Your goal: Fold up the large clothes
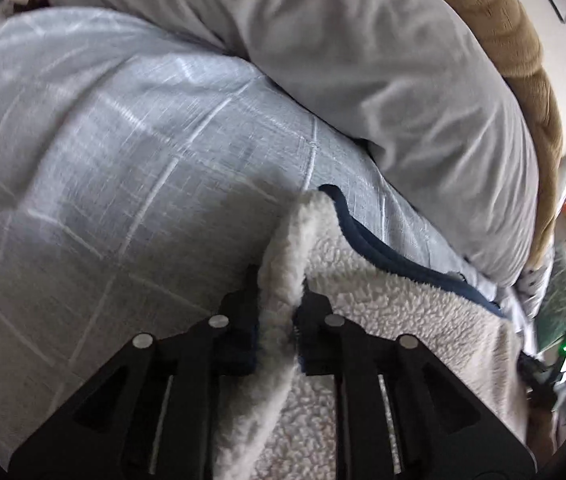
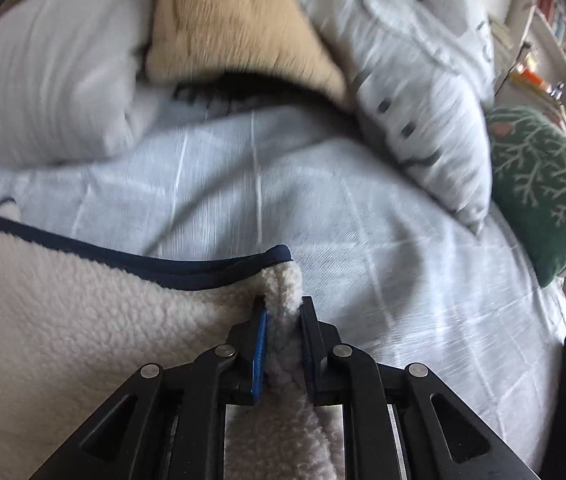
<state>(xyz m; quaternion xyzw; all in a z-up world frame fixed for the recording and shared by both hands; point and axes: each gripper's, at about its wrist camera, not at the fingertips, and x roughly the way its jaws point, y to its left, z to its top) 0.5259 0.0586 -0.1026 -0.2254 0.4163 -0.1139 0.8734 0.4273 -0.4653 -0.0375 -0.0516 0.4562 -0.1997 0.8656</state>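
A large garment of white sherpa fleece (image 1: 395,312) with a navy trimmed edge (image 1: 379,248) lies over a pale blue checked bedspread (image 1: 123,160). My left gripper (image 1: 277,304) is shut on a corner fold of the fleece, which bunches up between its black fingers (image 1: 239,308). In the right wrist view the same fleece (image 2: 83,320) spreads to the left, its navy edge (image 2: 163,266) running along the top. My right gripper (image 2: 283,312) is shut on another corner of the fleece between blue-padded fingers (image 2: 260,344).
A white pillow (image 1: 363,60) and a tan plush blanket (image 1: 523,60) lie behind the fleece. The right wrist view shows the white pillow (image 2: 43,72), the tan blanket (image 2: 235,28), a grey-marked pillow (image 2: 423,100), a green patterned cushion (image 2: 543,184) and shelves (image 2: 555,32) at far right.
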